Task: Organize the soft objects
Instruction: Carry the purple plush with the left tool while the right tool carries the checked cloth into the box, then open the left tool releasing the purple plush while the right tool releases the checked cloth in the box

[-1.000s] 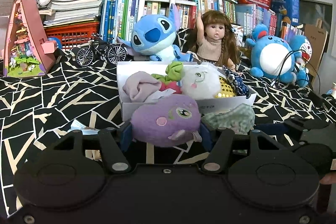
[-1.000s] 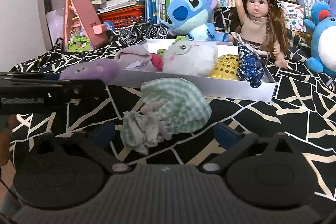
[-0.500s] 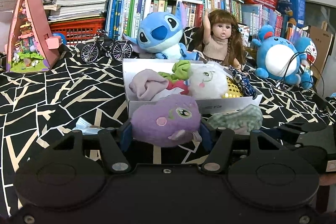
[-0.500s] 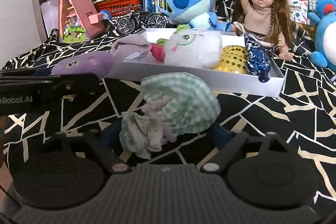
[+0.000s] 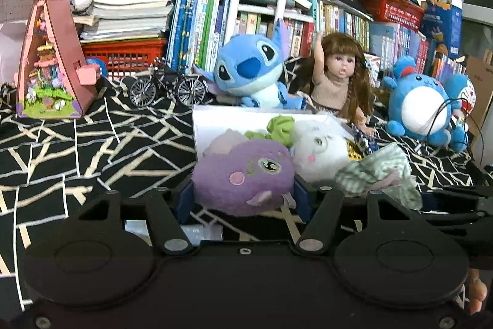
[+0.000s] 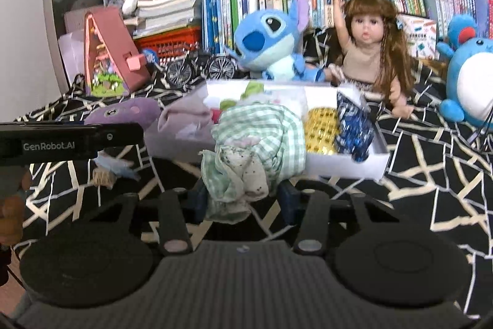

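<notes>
My left gripper (image 5: 243, 199) is shut on a purple plush toy (image 5: 243, 178), held just in front of the white box (image 5: 222, 122). My right gripper (image 6: 243, 199) has its jaws closing on a green checked cloth bundle (image 6: 258, 141), which its pads press and hold lifted off the bedspread before the white box (image 6: 345, 167). The box holds a pink cloth (image 6: 185, 116), a white plush (image 5: 320, 150), a gold mesh item (image 6: 322, 128) and a blue patterned pouch (image 6: 352, 125). In the right wrist view the purple plush (image 6: 129, 113) shows at the left, behind the left gripper's black body.
Behind the box sit a blue Stitch plush (image 5: 249, 73), a doll (image 5: 339, 76), a round blue plush (image 5: 422, 104), a toy bicycle (image 5: 166, 88) and a pink triangular model house (image 5: 49, 63). Books and red baskets line the back. A small cloth scrap (image 6: 107, 171) lies on the bedspread.
The right gripper's jaws closed on the green checked bundle and lifted it off the bedspread. The left gripper, still gripping the purple plush, came closer to the box.
</notes>
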{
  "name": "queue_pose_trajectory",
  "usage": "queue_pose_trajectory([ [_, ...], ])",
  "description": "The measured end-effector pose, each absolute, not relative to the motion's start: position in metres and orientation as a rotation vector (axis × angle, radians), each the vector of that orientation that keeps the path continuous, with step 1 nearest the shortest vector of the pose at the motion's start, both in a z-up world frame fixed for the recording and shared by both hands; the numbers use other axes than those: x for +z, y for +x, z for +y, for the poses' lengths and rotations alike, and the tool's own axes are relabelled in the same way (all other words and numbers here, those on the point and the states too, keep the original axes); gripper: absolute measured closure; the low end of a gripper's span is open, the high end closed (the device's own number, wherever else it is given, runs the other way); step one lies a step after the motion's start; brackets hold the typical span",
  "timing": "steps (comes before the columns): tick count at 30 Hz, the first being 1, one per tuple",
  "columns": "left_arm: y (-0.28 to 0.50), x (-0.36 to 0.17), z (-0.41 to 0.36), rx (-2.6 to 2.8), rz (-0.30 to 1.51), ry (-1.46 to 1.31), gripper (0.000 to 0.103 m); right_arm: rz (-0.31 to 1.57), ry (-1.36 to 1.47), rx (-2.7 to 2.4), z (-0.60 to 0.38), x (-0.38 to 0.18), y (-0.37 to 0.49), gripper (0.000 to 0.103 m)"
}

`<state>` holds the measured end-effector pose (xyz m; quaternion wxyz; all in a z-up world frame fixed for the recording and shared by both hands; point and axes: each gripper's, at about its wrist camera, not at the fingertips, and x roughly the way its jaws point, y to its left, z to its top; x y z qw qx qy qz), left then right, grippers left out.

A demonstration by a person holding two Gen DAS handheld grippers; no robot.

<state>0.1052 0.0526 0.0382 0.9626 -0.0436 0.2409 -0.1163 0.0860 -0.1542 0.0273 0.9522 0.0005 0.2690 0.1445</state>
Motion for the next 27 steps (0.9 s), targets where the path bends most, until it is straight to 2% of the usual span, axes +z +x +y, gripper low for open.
queue_pose_trajectory([
  [12,0.141,0.065,0.047,-0.215,0.477,-0.088,0.042,0.49,0.013,0.254,-0.17,0.061,0.107,0.054],
  [27,0.171,0.069,0.039,-0.198,0.524,-0.103,0.042,0.493,0.037,0.24,-0.179,0.07,0.127,0.054],
])
